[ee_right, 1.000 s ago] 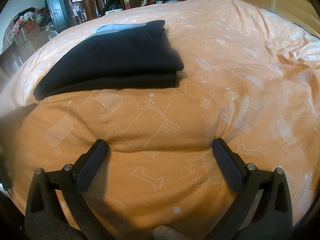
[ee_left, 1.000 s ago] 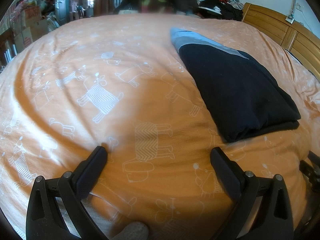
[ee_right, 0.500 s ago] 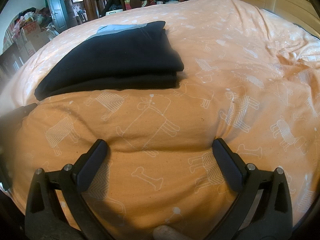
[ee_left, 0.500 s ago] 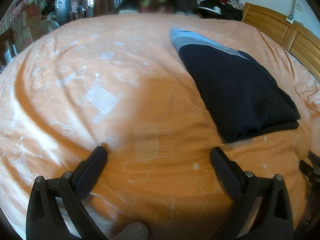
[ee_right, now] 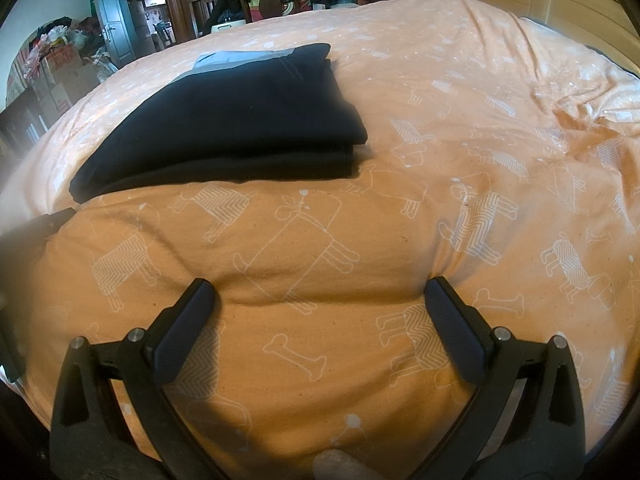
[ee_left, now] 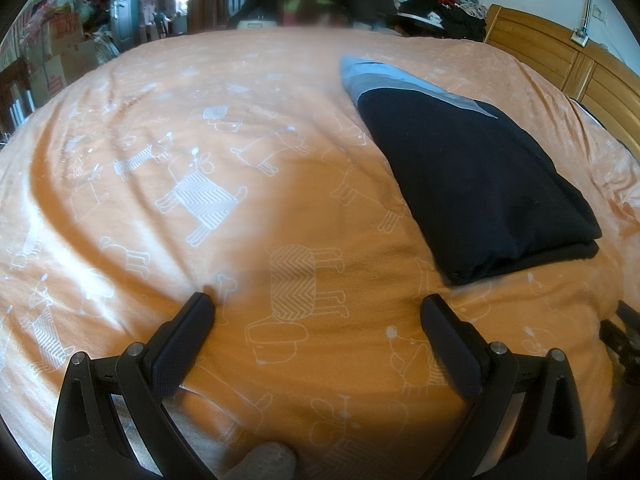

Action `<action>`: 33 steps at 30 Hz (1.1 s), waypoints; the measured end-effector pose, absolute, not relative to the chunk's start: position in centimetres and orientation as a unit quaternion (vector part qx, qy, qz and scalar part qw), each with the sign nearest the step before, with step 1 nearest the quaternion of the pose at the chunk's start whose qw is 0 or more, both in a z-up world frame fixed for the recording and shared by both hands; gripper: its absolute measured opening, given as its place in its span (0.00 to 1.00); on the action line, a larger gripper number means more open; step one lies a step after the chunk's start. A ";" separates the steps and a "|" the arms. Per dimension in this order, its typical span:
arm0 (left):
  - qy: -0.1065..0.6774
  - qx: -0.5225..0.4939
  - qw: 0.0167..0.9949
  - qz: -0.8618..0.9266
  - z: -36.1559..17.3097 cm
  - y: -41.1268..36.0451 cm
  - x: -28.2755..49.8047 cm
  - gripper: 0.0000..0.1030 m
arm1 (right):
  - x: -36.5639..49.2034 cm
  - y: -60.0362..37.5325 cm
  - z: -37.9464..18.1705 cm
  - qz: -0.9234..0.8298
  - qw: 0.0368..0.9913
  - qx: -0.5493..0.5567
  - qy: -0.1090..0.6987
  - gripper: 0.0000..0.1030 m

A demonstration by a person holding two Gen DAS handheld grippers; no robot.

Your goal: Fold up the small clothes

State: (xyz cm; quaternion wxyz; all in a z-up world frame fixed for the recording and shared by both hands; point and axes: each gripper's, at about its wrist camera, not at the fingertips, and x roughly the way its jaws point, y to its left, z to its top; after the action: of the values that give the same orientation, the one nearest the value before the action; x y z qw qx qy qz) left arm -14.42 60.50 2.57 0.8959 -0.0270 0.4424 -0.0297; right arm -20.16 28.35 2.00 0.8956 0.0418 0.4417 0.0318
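nothing has shifted: my left gripper (ee_left: pixel 316 308) and right gripper (ee_right: pixel 320 294) rest agape on the bed (ee_left: pixel 160 160), garment (ee_left: pixel 480 184) folded, task seemingly done

A dark navy, nearly black garment (ee_left: pixel 476 184) is seen folded into a compact, roughly rectangular stack of several layers, with a grey and light-blue band exposed at its far end (ee_right: pixel 236 62). It is laid flat on an orange bed cover (ee_left: pixel 240 240) printed with white outline dogs and bones. The layered fold edges are turned toward the near side, where the stacked thickness is shown. Its top surface is smooth and unwrinkled.
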 end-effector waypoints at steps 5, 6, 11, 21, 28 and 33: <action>0.452 -0.024 0.891 -0.027 2.9 60.4 -14.2 1.00 | -19.8 28.5 2.3 0.031 0.889 0.043 0.454 1.00; 0.453 -0.024 0.891 -0.026 2.9 60.3 -14.2 1.00 | -19.6 28.5 2.3 0.031 0.887 0.042 0.459 1.00; 0.449 -0.026 0.893 -0.016 3.0 60.2 -14.1 1.00 | -19.1 29.0 2.5 0.027 0.884 0.028 0.466 1.00; 0.446 -0.031 0.894 -0.020 2.7 60.5 -14.1 1.00 | -19.6 29.1 1.7 0.029 0.896 0.023 0.442 1.00; 0.446 -0.029 0.894 -0.019 2.7 60.4 -14.1 1.00 | -19.7 29.0 1.7 0.029 0.898 0.022 0.439 1.00; 0.444 -0.030 0.896 -0.019 2.6 60.3 -14.3 1.00 | -19.8 29.0 1.6 0.030 0.898 0.021 0.438 1.00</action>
State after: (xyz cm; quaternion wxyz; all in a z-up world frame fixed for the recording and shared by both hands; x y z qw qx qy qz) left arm -14.25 60.33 2.55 0.8955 -0.0300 0.4436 -0.0193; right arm -19.79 29.05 1.64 0.8984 0.0212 0.4377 0.0300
